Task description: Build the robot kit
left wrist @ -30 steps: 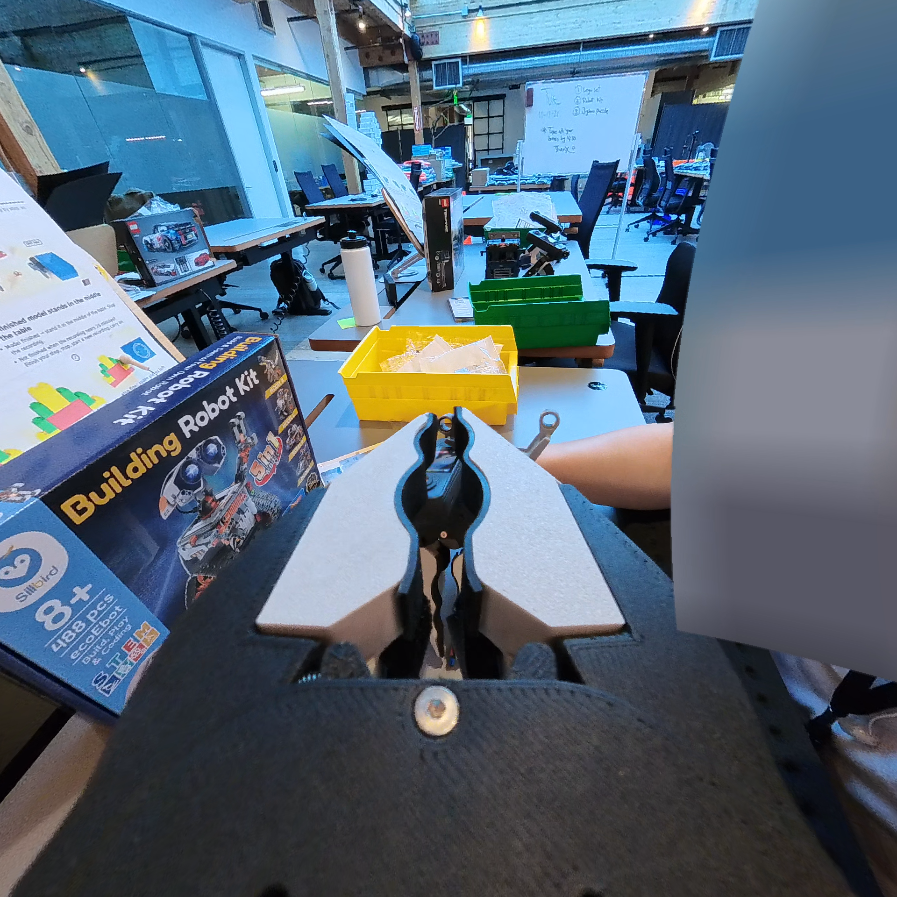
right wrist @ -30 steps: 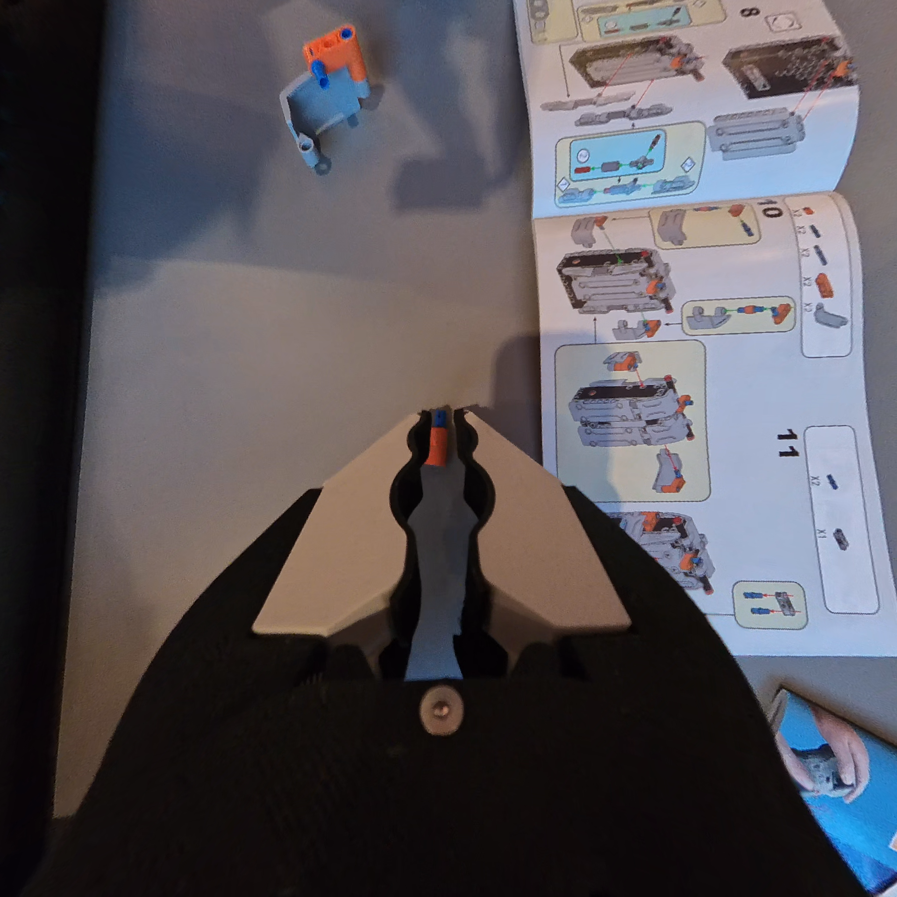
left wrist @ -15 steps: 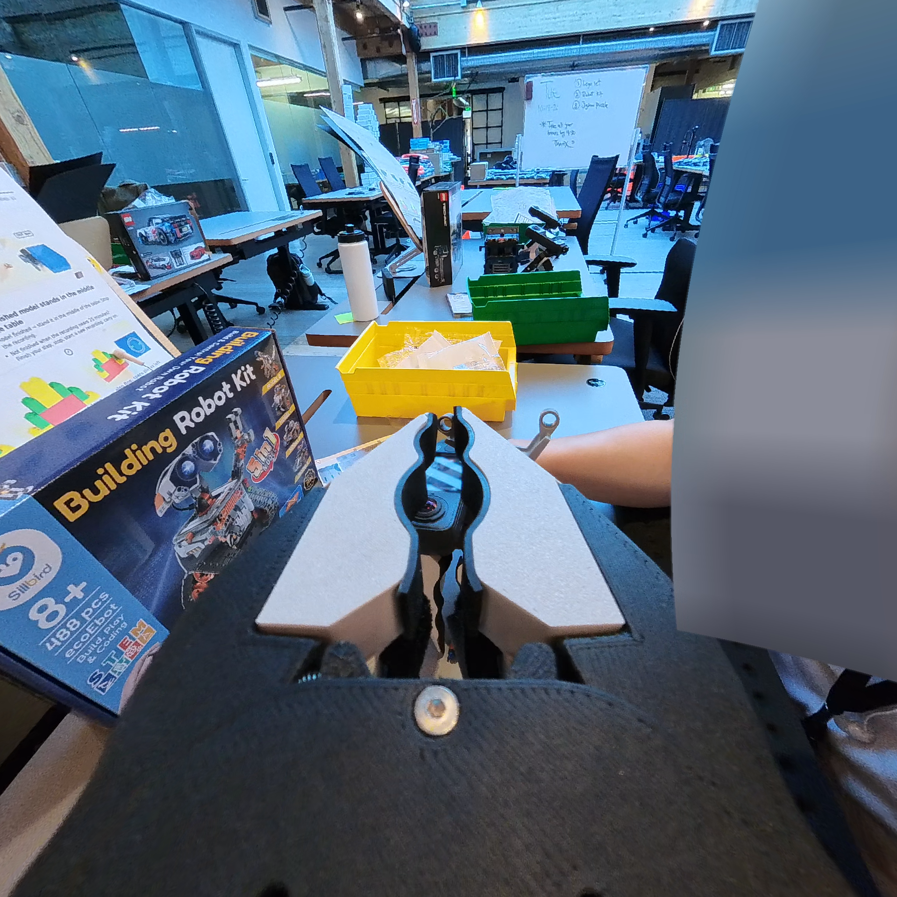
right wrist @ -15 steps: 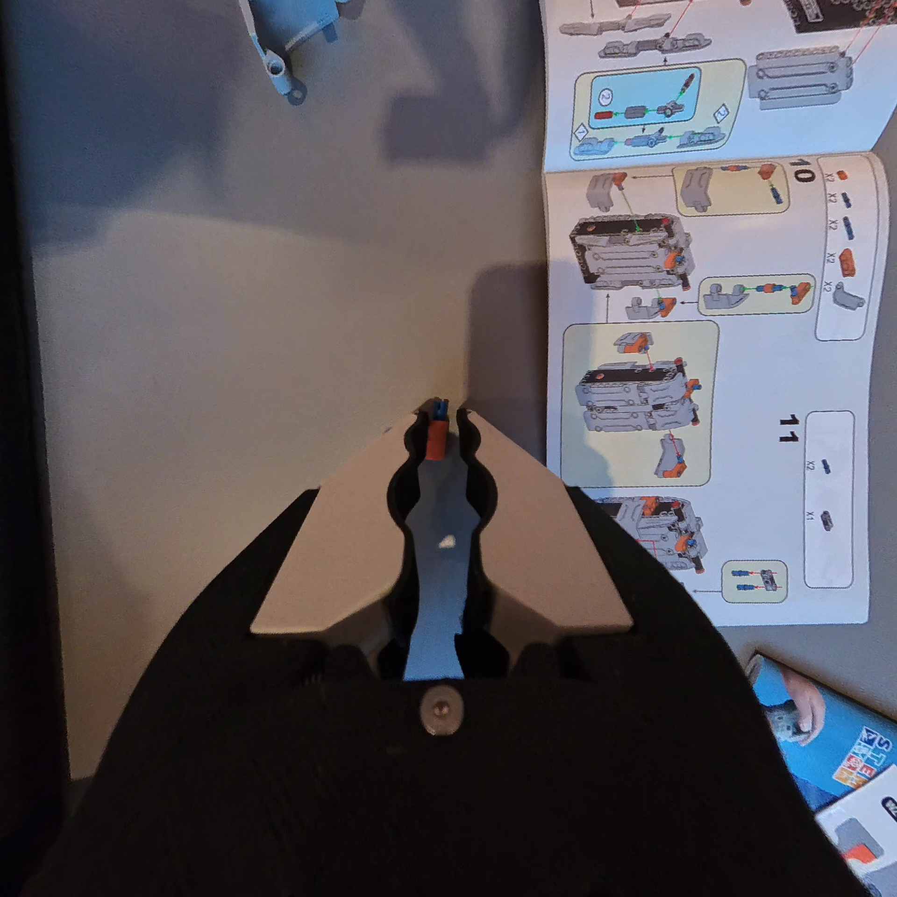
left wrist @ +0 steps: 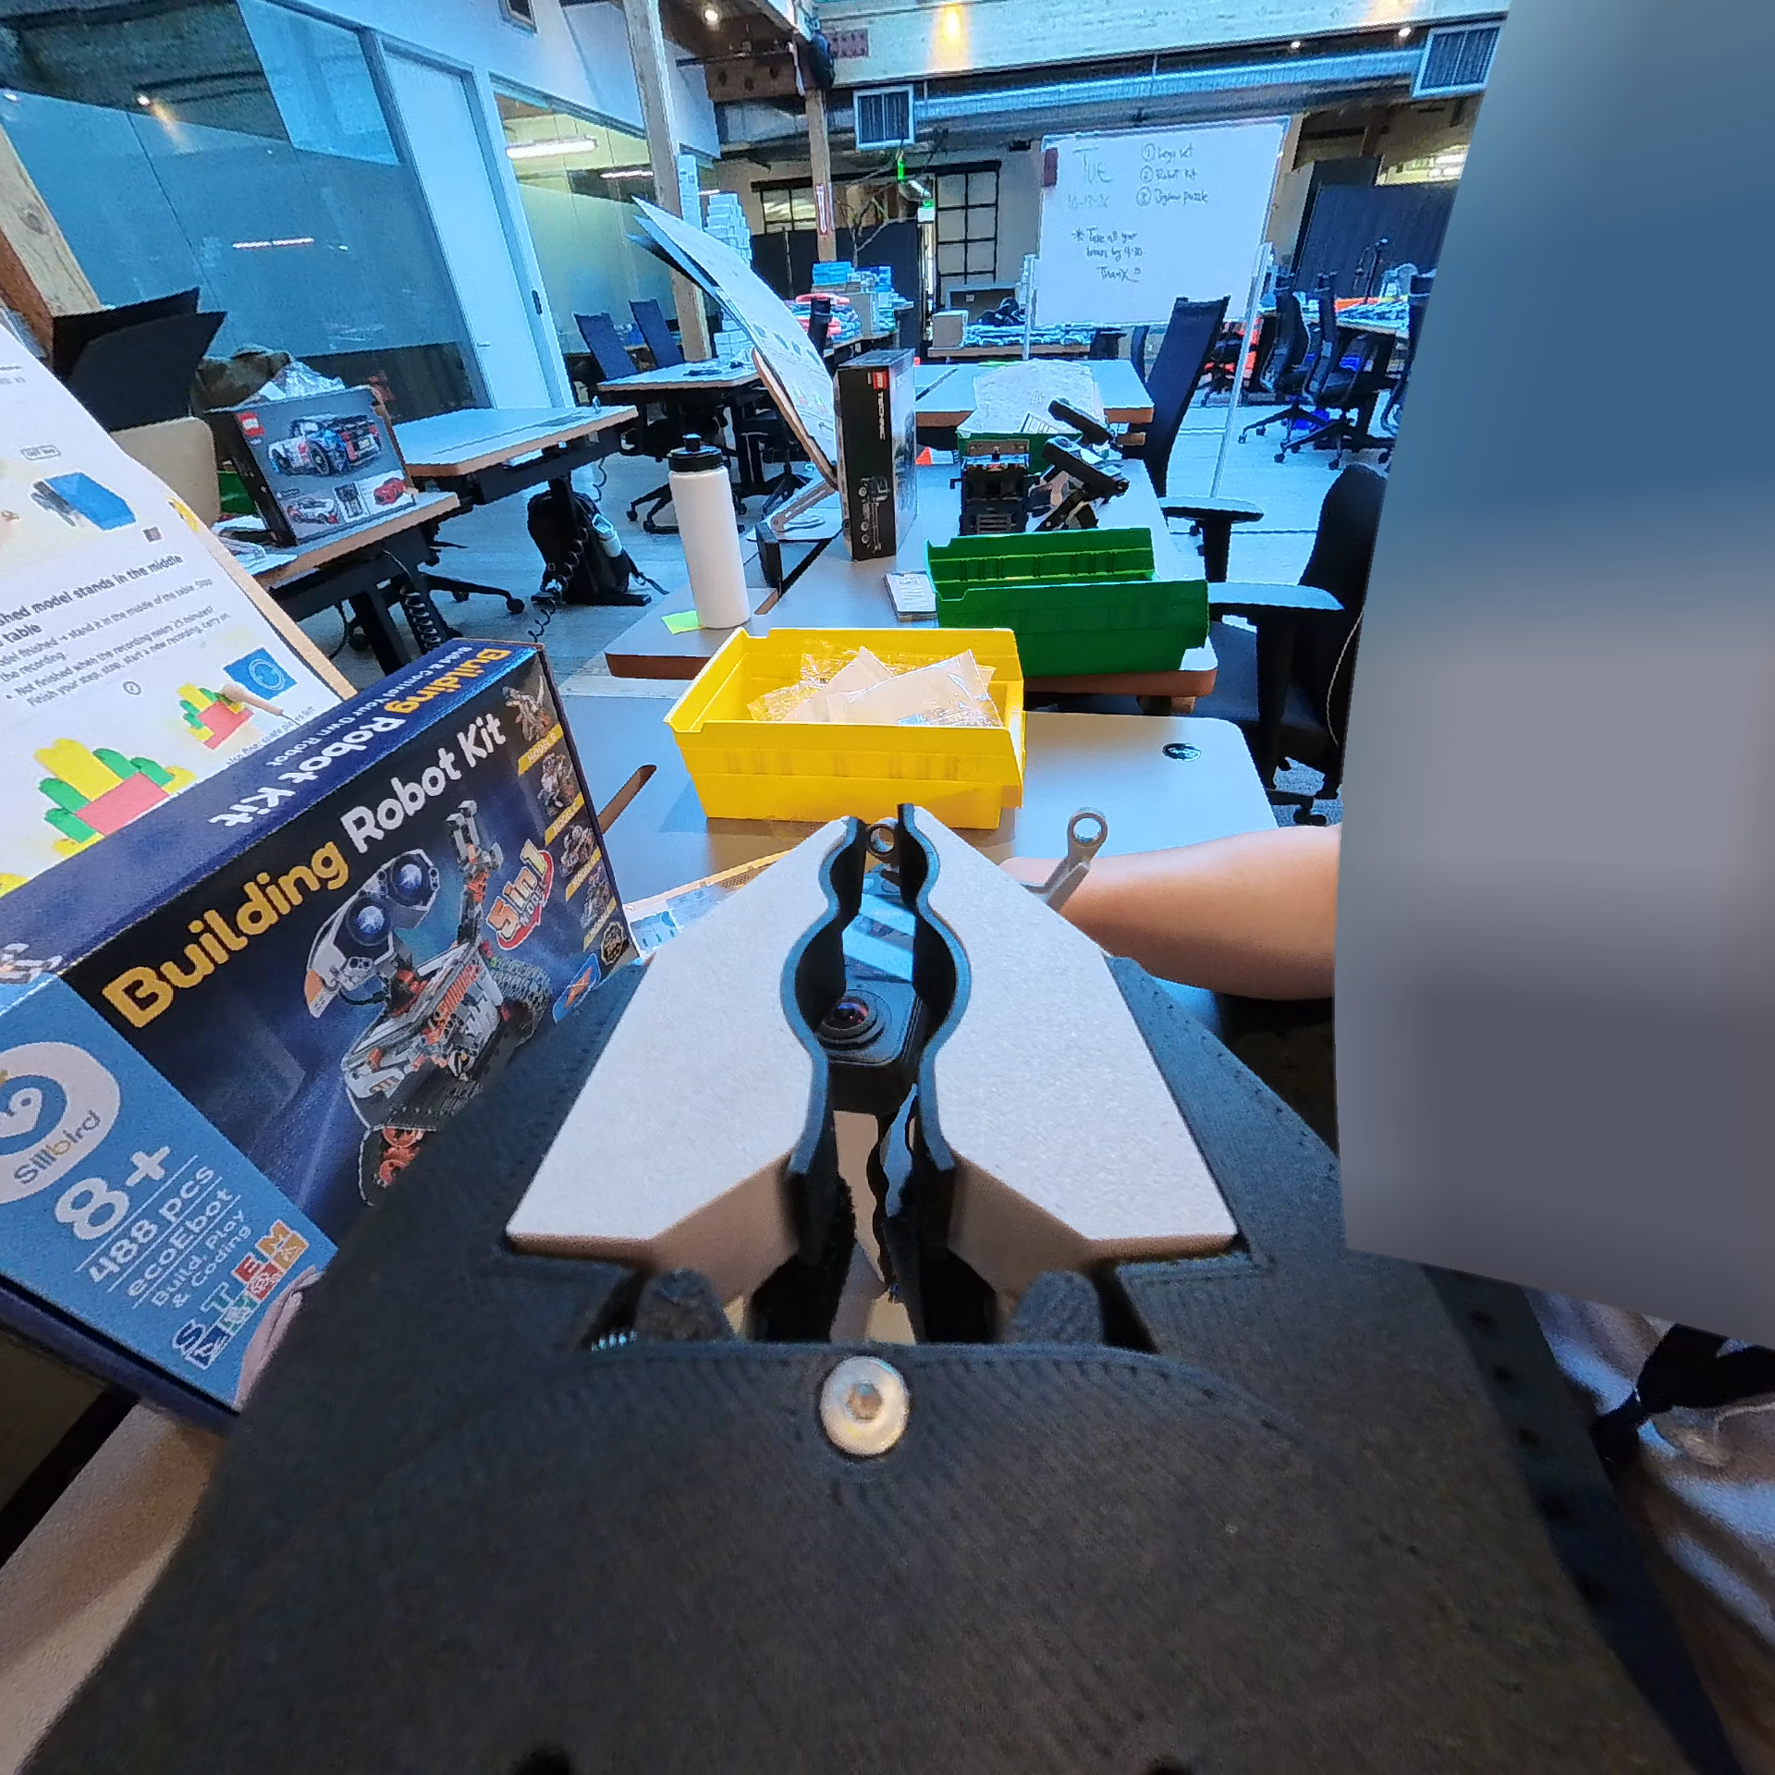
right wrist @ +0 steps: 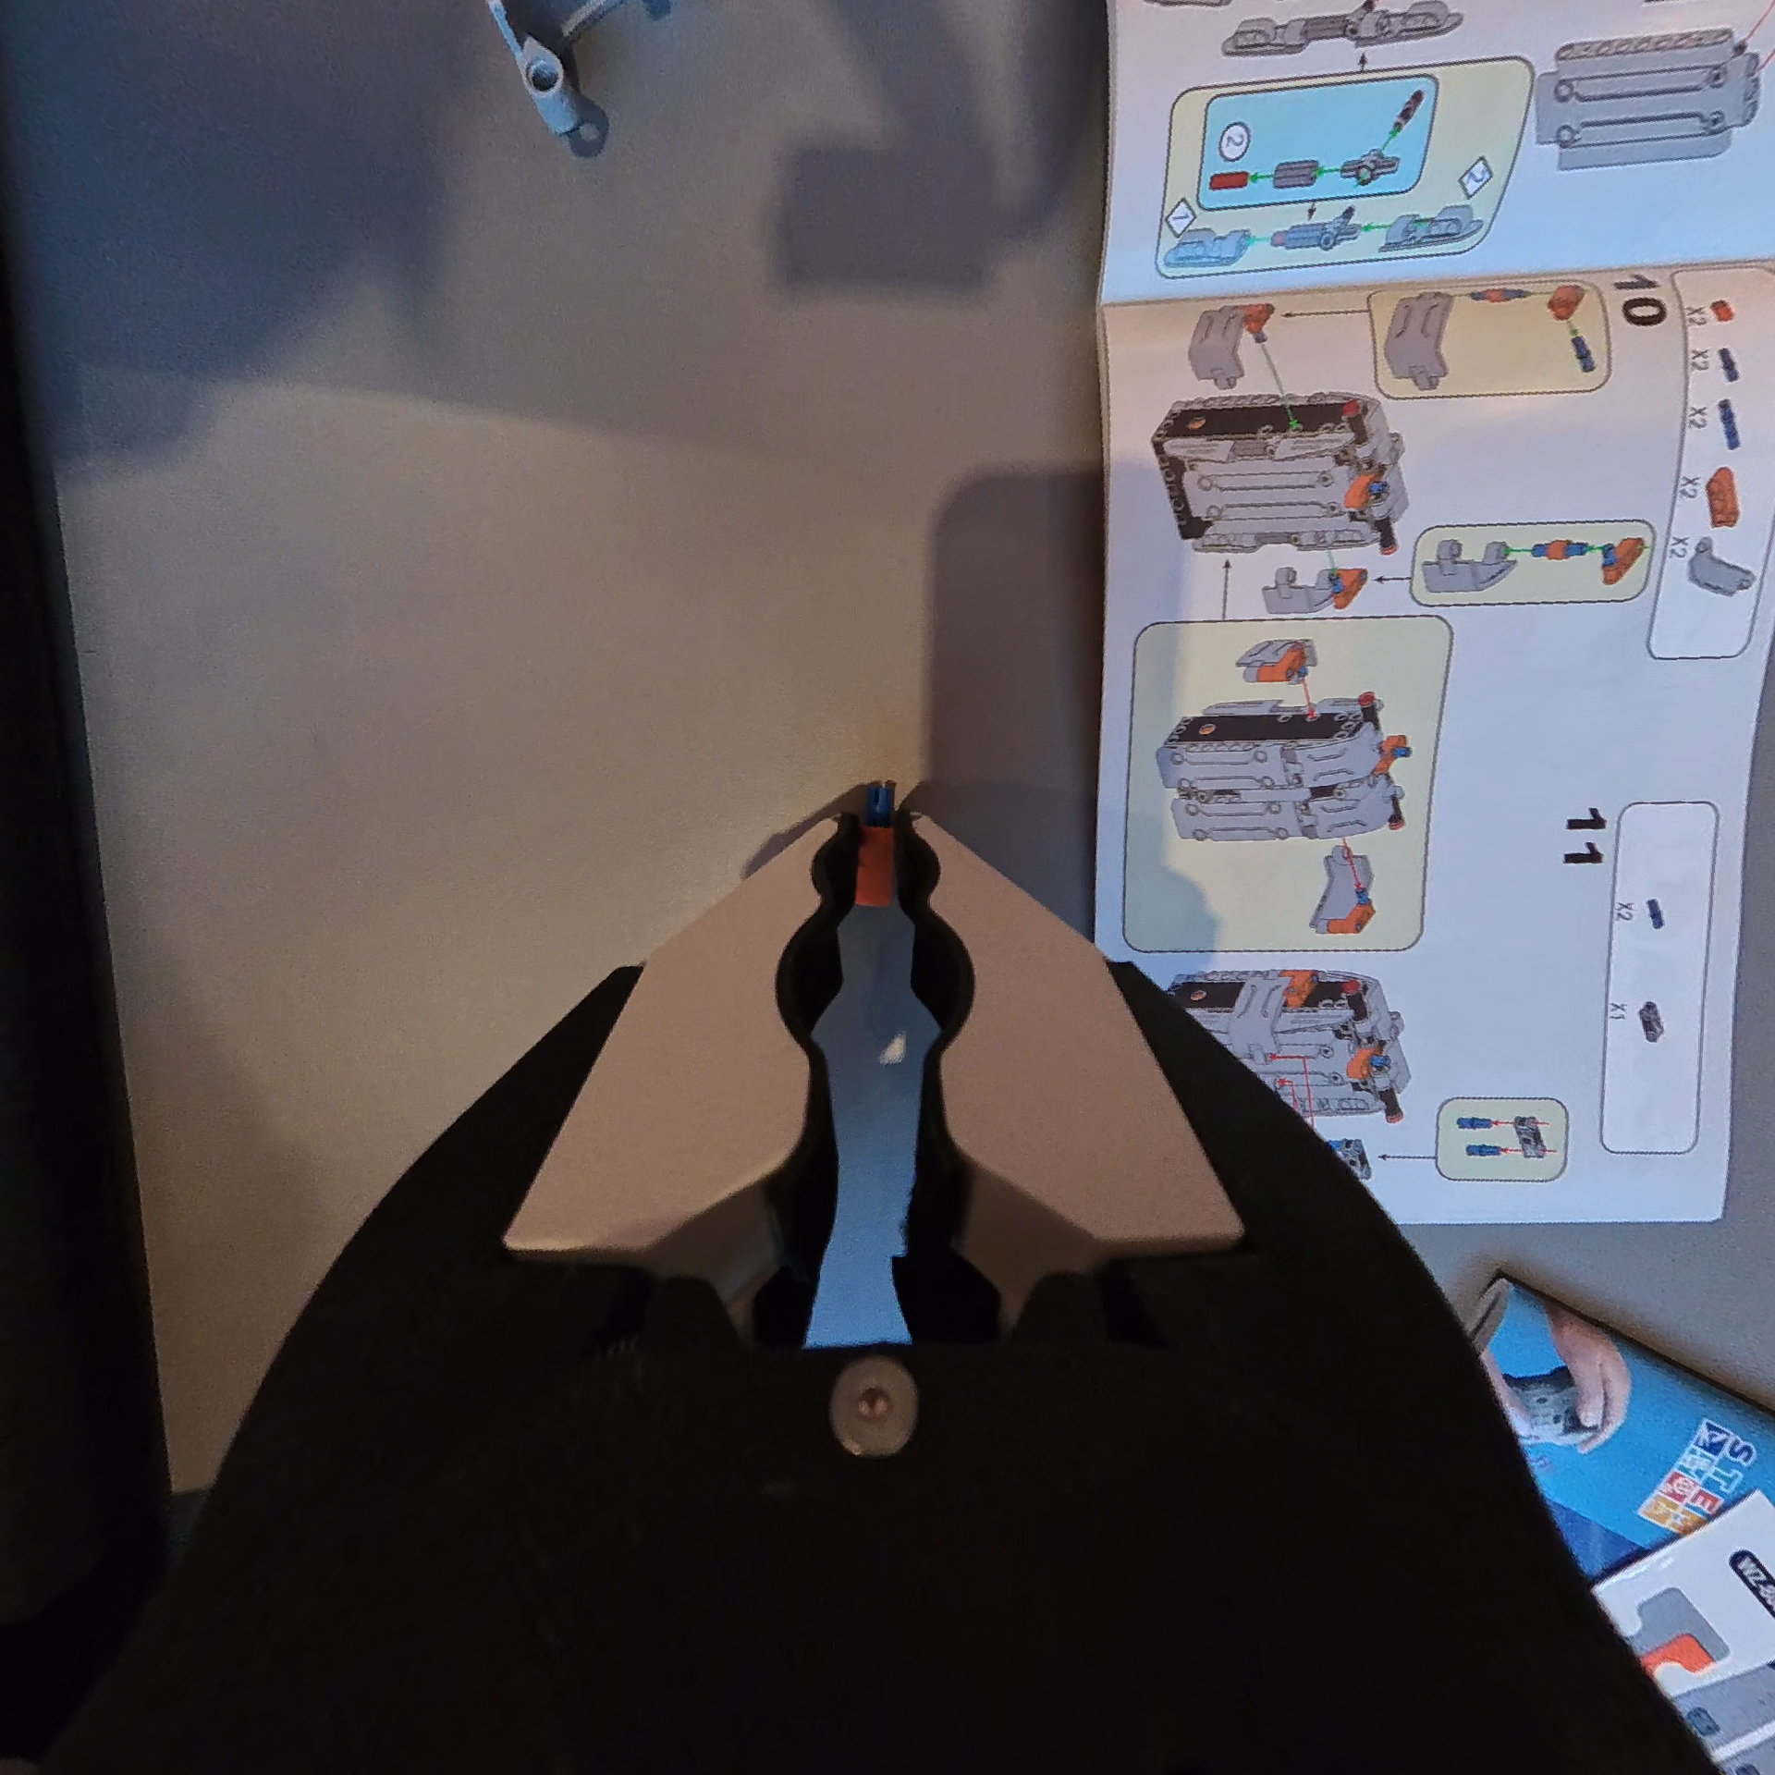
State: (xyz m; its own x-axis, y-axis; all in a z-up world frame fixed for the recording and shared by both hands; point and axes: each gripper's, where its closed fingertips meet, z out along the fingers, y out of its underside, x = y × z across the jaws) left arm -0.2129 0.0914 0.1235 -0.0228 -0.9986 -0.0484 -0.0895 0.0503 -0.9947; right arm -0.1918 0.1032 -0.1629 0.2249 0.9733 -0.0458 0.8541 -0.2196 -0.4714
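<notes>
Grip looked slight: my right hand-held gripper (right wrist: pixel 879 818) pinched the orange piece (right wrist: pixel 872 869) at its very tips, above bare tabletop (right wrist: pixel 480 624) beside the instruction booklet (right wrist: pixel 1537 768). The left hand-held gripper (left wrist: pixel 888 838) was pressed onto a small grey ringed piece (left wrist: pixel 880 843), near the yellow bin (left wrist: pixel 845 768).

Grey table (right wrist: pixel 480 576) fills right wrist view. On it: open instruction booklet (right wrist: pixel 1441 672) along right side of frame, grey building piece (right wrist: pixel 552 67) at top edge, blue leaflet (right wrist: pixel 1633 1441) at lower right. In left wrist view, yellow bin (left wrist: pixel 845 768) stands on table at frame centre, robot kit box (left wrist: pixel 317 941) at left.
</notes>
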